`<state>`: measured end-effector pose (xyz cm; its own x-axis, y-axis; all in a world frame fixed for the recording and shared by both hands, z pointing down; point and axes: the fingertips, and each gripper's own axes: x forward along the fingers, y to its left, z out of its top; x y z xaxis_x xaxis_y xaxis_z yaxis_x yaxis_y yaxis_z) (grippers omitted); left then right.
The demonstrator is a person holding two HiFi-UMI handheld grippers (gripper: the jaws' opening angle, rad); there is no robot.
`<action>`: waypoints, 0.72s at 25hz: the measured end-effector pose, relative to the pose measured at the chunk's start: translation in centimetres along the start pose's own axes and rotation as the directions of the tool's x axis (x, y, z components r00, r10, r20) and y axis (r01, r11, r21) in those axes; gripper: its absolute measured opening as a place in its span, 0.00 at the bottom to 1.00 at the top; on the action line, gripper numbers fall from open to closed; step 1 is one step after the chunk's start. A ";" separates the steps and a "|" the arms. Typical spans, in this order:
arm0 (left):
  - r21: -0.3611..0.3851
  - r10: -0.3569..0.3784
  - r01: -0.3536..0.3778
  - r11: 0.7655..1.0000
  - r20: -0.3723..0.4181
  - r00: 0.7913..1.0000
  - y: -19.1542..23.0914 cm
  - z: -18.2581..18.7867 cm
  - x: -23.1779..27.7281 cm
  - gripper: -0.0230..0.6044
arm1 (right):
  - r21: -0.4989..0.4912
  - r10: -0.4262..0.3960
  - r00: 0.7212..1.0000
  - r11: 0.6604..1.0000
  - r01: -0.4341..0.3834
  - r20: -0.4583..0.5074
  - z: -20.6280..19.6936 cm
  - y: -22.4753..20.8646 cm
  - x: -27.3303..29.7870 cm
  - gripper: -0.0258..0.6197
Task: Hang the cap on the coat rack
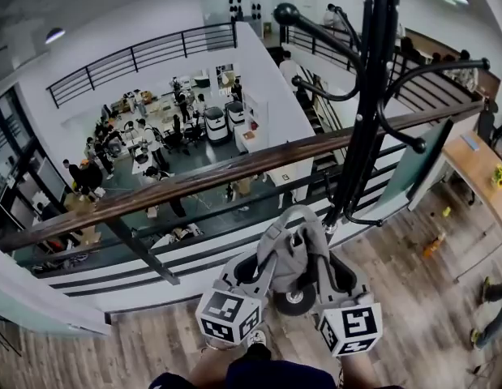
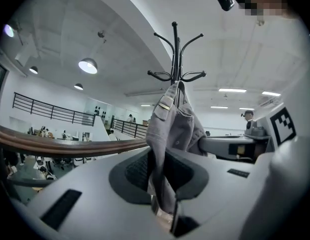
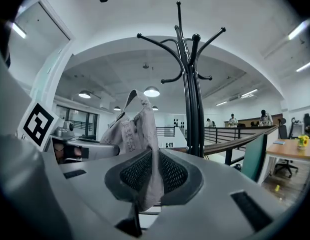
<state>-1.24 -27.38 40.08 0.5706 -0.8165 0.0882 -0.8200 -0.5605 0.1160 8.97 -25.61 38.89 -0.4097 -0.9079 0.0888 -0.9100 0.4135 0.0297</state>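
Marker cubes (image 1: 229, 314) on the two hand-held grippers sit nearest the head view, low in the frame above the wooden floor (image 1: 429, 298). Ahead of them, the left gripper (image 1: 263, 270) and the right gripper (image 1: 322, 267) converge on one item: the cap (image 1: 295, 241).

Jaw state. Left gripper: jaws drawn narrow, clamped on a fold of the cap's fabric, which passes down between the pads. Right gripper: jaws likewise narrow, clamped on another fold. Neither is empty. The cap is carried between the two, clear of any support.

Cap location and appearance. The cap is held in the air in front of the person, on the near side of the handrail (image 1: 194, 181). It is soft grey cloth, crumpled and collapsed, with visible stitch lines and what looks like a small brass-coloured buckle (image 2: 165, 104) at its upper edge. The bunched fabric stands up out of both sets of jaws, so its long axis runs roughly along them.

Governing relation. The coat rack (image 1: 368, 96) stands beyond the cap and to the right, its black pole close by the handrail. Its curved hooks (image 1: 419, 143) lie above the cap. In the right gripper view the pole rises just beside the jaws, to their right. In the left gripper view the rack appears directly behind the cap. The right gripper is judged the nearer to the pole. The coming move looks to call for travel upward and forward-right, so that an open part of the cap passes over a hook tip. The cap is not yet on any hook.
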 end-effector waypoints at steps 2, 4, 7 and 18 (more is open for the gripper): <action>0.015 -0.013 0.012 1.000 0.021 1.000 0.5 1.8 0.3 0.12 | -0.017 0.002 1.000 1.000 -0.001 0.031 1.7 0.1 0.7 0.12; 0.037 -0.019 0.017 0.999 0.049 0.999 1.1 3.8 0.5 0.12 | -0.035 0.005 0.998 0.999 -0.002 0.070 3.7 0.2 1.3 0.12; 0.077 -0.025 0.018 0.997 0.090 0.996 2.0 6.3 0.7 0.13 | -0.066 0.020 0.990 0.998 -0.011 0.137 6.4 0.7 2.3 0.12; 0.171 -0.099 0.065 0.983 0.197 0.975 2.9 13.2 0.6 0.13 | -0.126 0.069 0.952 0.992 -0.033 0.299 13.5 1.7 3.2 0.12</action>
<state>-3.84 -31.35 27.42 0.6290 -0.7681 -0.1200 -0.7765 -0.6281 -0.0498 5.26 -28.70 25.82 -0.4719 -0.8561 -0.2108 -0.8810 0.4482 0.1515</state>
